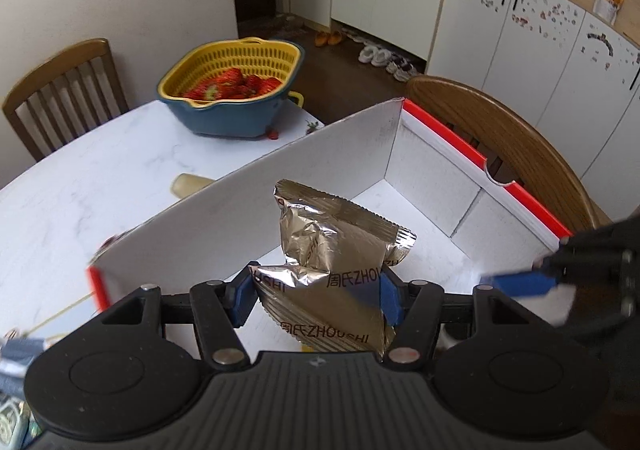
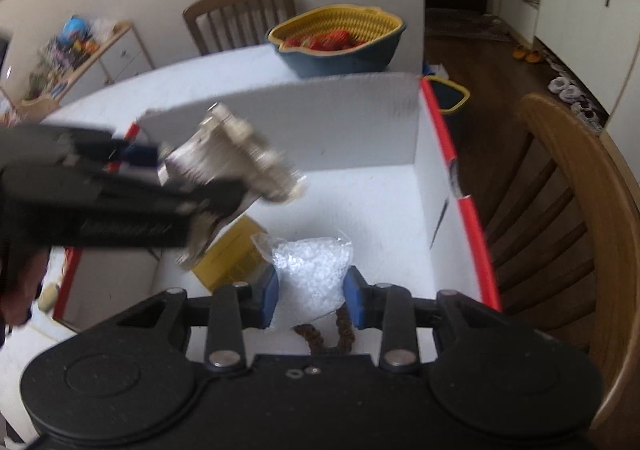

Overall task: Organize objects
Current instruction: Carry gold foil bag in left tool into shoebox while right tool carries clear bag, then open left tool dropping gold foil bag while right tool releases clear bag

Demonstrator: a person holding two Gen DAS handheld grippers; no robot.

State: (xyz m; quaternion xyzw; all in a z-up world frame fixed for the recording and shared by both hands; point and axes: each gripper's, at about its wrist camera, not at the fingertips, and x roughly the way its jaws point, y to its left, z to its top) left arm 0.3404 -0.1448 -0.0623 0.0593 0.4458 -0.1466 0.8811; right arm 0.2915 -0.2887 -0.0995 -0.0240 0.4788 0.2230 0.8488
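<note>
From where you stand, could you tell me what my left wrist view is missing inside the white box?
Observer: A yellow carton lies on the floor of the white box, under the left gripper.
Operator: What does the right gripper hold?
Observer: The right gripper is closed on a clear bag of white pellets.
Operator: Anything else there?
Observer: A brown braided cord hangs below that bag.

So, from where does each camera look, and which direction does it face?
Left wrist: sits on the left gripper, looks down into the white box; its fingers clamp a foil packet.
Right wrist: sits on the right gripper, looks down into the same box; its fingers clamp a clear bag of white beads.
Shared: the box, the strawberry basket, each other's gripper.
</note>
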